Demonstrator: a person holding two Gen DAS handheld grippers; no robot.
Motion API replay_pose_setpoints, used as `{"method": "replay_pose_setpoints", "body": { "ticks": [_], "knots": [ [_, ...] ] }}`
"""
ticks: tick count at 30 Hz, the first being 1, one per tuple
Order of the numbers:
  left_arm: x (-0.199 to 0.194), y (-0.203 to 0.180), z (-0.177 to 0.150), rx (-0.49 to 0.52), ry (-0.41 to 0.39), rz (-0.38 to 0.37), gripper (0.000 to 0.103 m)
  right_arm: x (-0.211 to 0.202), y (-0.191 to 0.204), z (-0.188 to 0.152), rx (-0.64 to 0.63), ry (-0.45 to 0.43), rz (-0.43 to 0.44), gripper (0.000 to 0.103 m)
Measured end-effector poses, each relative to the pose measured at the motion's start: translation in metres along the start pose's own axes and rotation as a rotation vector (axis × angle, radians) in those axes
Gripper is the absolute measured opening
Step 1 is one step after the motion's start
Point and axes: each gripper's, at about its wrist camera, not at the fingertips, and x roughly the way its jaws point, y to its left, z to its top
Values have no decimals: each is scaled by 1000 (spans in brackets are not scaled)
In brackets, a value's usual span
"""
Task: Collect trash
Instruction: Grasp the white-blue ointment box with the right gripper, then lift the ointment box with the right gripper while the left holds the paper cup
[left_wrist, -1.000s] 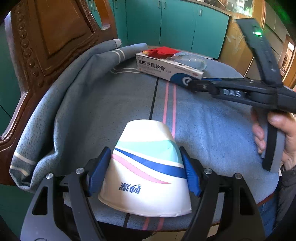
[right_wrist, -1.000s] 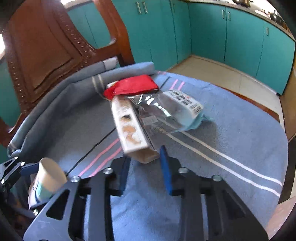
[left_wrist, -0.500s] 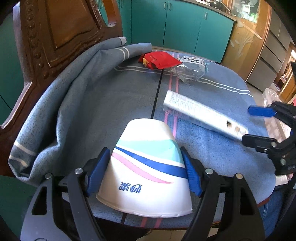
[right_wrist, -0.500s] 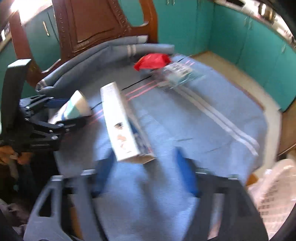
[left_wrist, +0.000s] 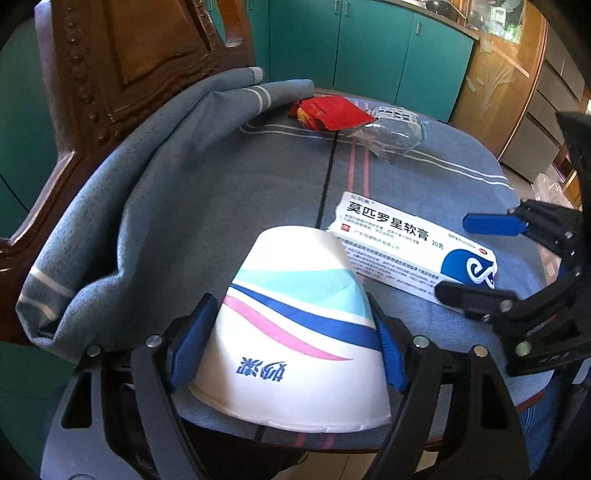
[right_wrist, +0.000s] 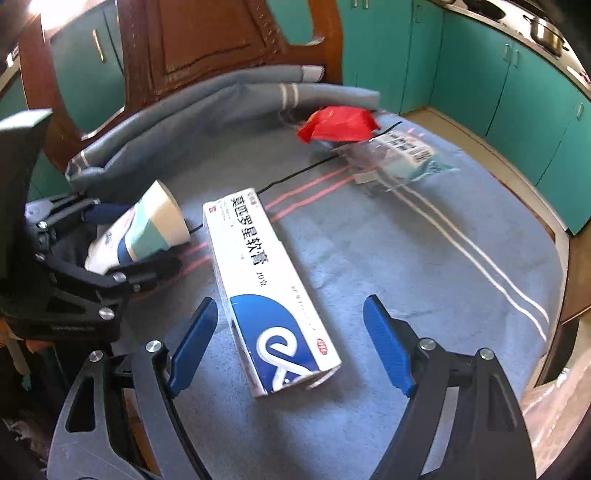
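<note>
The white paper cup with blue, pink and teal stripes, lying on its side at the near table edge, is clamped between the pads of the left gripper. The right gripper is spread wide, its jaws having just been opening; the long white and blue ointment carton lies between them on the blue-grey striped cloth, untouched. Farther off lie a red foil wrapper and a clear plastic packet. Risk: the thin cup could be crushed or could slip.
</note>
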Motion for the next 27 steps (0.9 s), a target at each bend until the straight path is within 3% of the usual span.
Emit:
{"method": "replay_pose_setpoints", "body": {
  "ticks": [2,4,6,8,15,19,22,27],
  "knots": [
    [-1,1,0,-2,-2,2,79,5,3,-2,-7,12,-5,76],
    [-2,0,0,1,-6,3,79,8,6,-2,-23,9,-13,62],
    [-2,-2,0,8,-7,6,79,6,8,-2,-20,-1,-5,57],
    [-2,-5,0,14,-8,8,79,5,6,-3,-8,-3,8,39],
    [-4,-7,-3,17,-7,6,79,-15,-17,-18,108,-1,-37,36],
    [-3,-9,-3,20,-6,10,79,-32,-41,-32,227,-6,-131,36],
    [-3,-13,-4,26,-7,4,79,-35,-52,-37,277,-5,-131,36],
    [-8,-20,-6,43,-11,-7,79,-32,-44,-40,244,13,-143,47]
  ]
}}
